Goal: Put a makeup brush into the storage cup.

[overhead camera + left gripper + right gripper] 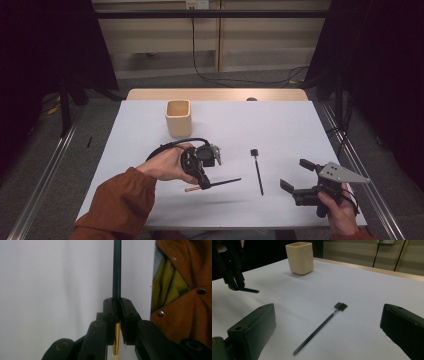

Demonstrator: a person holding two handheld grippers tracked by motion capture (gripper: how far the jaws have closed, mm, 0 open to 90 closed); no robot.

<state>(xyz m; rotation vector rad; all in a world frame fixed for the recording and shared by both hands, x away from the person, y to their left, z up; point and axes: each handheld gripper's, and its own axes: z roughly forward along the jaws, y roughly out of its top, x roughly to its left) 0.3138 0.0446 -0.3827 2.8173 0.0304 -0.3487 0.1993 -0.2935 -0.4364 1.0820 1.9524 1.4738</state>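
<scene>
My left gripper (204, 186) is shut on a thin brush (222, 182) with a dark handle, a gold ferrule and a pale tip. It holds the brush level, a little above the white table, handle pointing right. In the left gripper view the jaws clamp the brush (116, 272) where handle meets ferrule. A second black brush (258, 171) lies flat on the table between the hands, with its flat head toward the far side; it lies ahead of the right jaws as the black brush (319, 328). My right gripper (298, 176) stands open near the table's front right, nothing between its jaws.
A cream square cup (178, 117) stands upright at the table's far left of centre, also seen as the cup (300, 258). The white table top (280, 125) ends in a wooden strip at the back. Metal rails run along both sides on the floor.
</scene>
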